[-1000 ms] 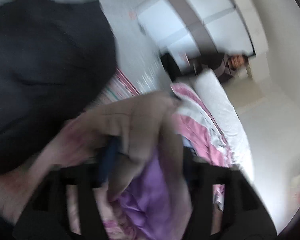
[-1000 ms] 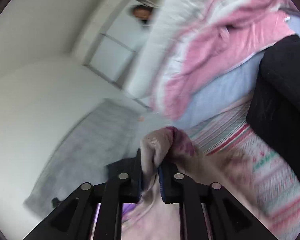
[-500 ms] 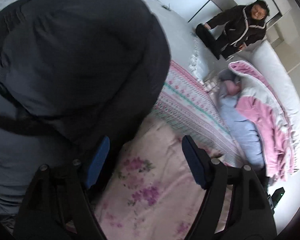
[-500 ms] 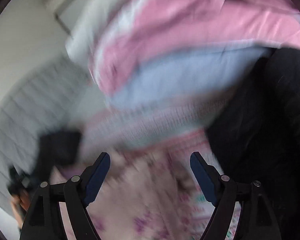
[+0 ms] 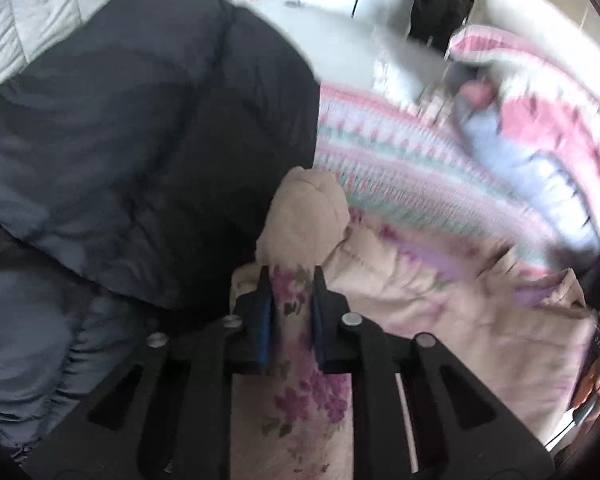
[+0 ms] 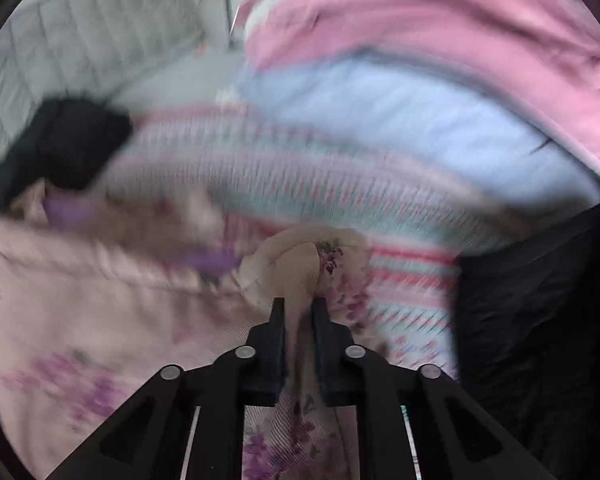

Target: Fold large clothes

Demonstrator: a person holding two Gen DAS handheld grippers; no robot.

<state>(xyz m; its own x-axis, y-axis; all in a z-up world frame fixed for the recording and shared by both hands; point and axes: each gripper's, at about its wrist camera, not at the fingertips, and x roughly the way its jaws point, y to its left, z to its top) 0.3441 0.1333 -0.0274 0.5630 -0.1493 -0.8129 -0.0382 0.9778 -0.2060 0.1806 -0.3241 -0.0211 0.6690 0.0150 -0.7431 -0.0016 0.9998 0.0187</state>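
Both tongs have just been closing and now bite: left tongs (image 5: 290, 280) clamped on a bunched edge of the floral garment (image 5: 440, 312); right tongs (image 6: 298, 312) pinching another fold; it lies on the bed (image 5: 400, 160), probably gripped for lifting into a fold.

I'm working in a home bedroom: a bed (image 5: 400, 168) under a pink striped blanket, a heaped pink-and-blue duvet (image 5: 540, 128) at its far side, quilted grey headboard (image 6: 60, 40) behind it.
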